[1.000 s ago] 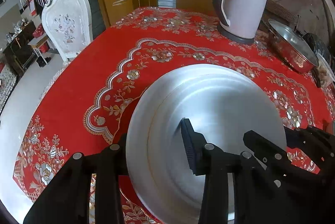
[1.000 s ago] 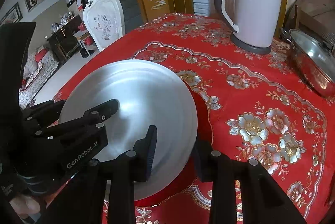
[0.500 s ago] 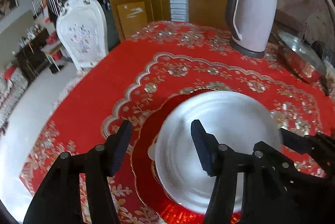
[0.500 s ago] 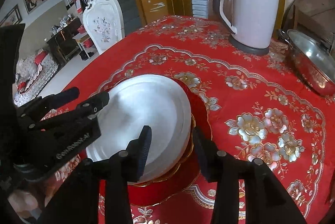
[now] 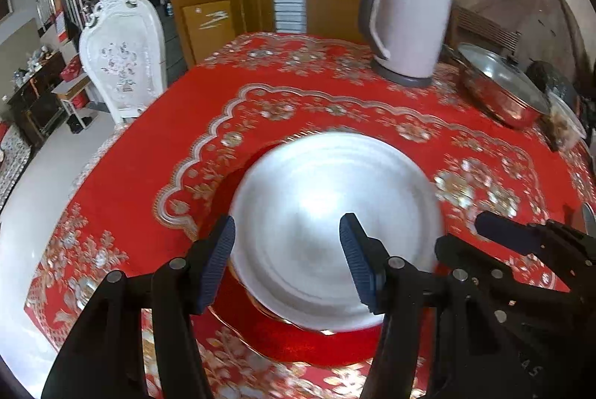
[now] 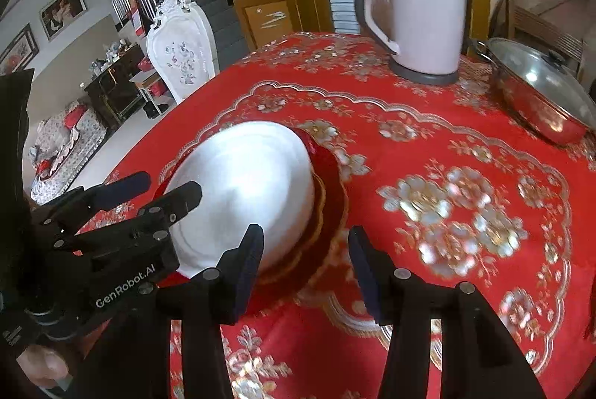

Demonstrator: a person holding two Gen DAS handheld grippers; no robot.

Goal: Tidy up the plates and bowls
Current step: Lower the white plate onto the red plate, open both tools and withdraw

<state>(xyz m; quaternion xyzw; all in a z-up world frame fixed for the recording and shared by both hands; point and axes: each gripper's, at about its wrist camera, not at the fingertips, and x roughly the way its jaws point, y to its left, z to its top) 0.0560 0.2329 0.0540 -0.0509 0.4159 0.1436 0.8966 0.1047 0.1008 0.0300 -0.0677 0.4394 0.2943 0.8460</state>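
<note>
A silver plate (image 5: 327,227) sits on top of a red plate (image 5: 298,339) with a gold edge, and both rest on the worktop (image 5: 186,108) with its red flowery cloth. The silver plate is the smaller one, so it fits inside the red one, and I think that is why they are stacked this way: it makes one neat pile. The left gripper (image 5: 287,261) hangs over the near side of the pile with its two fingers wide apart and nothing between them. The right gripper (image 6: 305,268) is also spread wide and holds nothing; the pile is at about 10 o'clock from it. Both look like they have no grip on the plates, so I would guess this stacking step is finished. From the left gripper, a pale kettle (image 5: 406,22) stands far off at 1 o'clock, and a shiny pot with a lid (image 5: 503,89) sits at 2 o'clock, well apart from the pile. A white chair (image 5: 123,56) waits past the worktop edge at 10 o'clock. I see no bowls here.
</note>
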